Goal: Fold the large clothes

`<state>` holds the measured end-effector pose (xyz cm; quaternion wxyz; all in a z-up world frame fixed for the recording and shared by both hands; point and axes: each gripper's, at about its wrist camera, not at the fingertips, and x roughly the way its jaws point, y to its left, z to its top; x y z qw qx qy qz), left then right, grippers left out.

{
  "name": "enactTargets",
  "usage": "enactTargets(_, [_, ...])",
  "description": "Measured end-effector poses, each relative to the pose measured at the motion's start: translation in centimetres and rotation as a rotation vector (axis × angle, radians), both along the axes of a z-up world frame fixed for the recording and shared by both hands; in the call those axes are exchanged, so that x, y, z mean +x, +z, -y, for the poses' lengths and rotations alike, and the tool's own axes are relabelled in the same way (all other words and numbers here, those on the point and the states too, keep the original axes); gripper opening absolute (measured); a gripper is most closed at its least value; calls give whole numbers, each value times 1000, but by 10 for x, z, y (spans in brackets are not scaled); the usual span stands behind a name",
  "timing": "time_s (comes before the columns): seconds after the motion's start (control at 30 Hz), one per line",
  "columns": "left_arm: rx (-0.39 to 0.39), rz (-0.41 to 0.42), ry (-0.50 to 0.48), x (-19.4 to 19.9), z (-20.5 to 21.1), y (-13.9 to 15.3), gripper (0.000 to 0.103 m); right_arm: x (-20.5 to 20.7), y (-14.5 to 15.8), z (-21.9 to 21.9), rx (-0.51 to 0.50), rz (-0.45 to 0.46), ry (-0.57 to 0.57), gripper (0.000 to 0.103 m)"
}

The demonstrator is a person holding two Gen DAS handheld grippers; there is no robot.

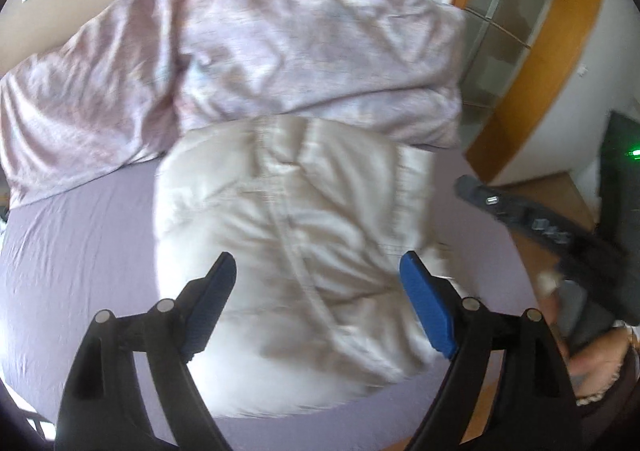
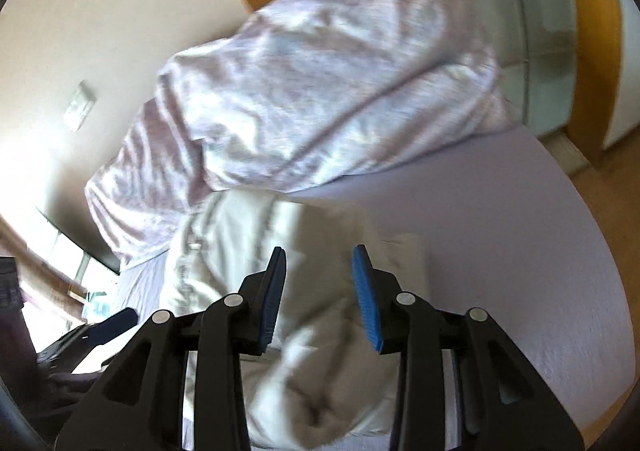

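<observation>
Left wrist view: the crumpled cream cotton garment [image 1: 288,251] lies mid-bed on the lilac fitted sheet [image 1: 80,251], so left gripper [image 1: 318,277] and right gripper [image 2: 319,271], both released and empty, hover clear above it.

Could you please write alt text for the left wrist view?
A cream garment lies bunched on a lilac bed sheet, seen between the open jaws of the left gripper, which touch nothing. A crumpled pink duvet sits behind, and the right gripper enters from the right.
</observation>
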<state>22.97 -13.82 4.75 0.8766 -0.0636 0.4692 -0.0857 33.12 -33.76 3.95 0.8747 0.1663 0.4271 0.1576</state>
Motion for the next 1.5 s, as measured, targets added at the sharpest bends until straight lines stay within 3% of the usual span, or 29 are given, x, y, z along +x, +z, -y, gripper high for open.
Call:
enactTargets(0.17, [16,-34,76,9,-27,-17,84,10,4,-32,-17,-9,76,37])
enactTargets(0.37, [43,-51,144,25,-53,-33,84,26,-7,-65,-121,-30,124,36])
enactTargets(0.47, [43,-61,162,32,-60,-39,85,35,-26,-72,-221,-64,122,36])
enactTargets(0.6, [55,-64,176,42,-64,-45,88,38,-55,-61,-279,-146,96,36])
enactTargets(1.07, [95,-36,130,75,-40,-74,98,32,-110,-37,-217,-236,58,36])
enactTargets(1.5, [137,-43,126,91,-33,-111,101,32,-132,-37,-229,-201,28,36])
